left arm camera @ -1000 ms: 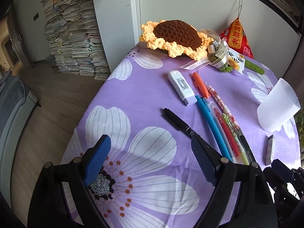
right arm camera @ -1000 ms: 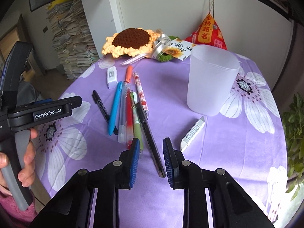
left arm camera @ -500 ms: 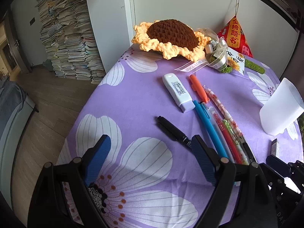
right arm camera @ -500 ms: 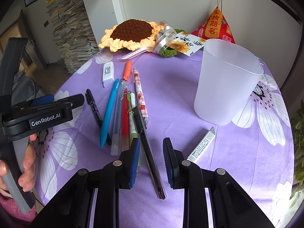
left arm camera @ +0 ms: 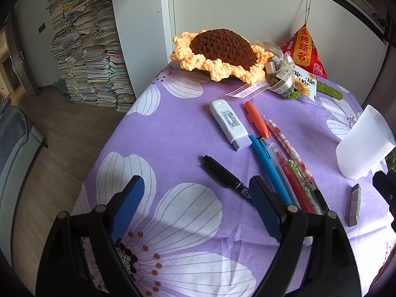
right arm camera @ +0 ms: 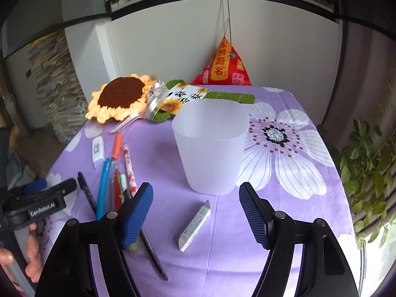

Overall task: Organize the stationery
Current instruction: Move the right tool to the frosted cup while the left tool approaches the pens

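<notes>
The right gripper [right arm camera: 195,209] is opening, nothing between its blue pads, and hovers over the purple flowered surface [right arm camera: 284,222] with a small grey-white eraser [right arm camera: 195,225] lying just below the gap. Just beyond stands the frosted cup [right arm camera: 210,148], upright and empty, while the row of pens [right arm camera: 116,183] lies side by side to its left. The left gripper [left arm camera: 196,203] is spread wide and empty, a black marker [left arm camera: 222,174] near its right finger.
</notes>
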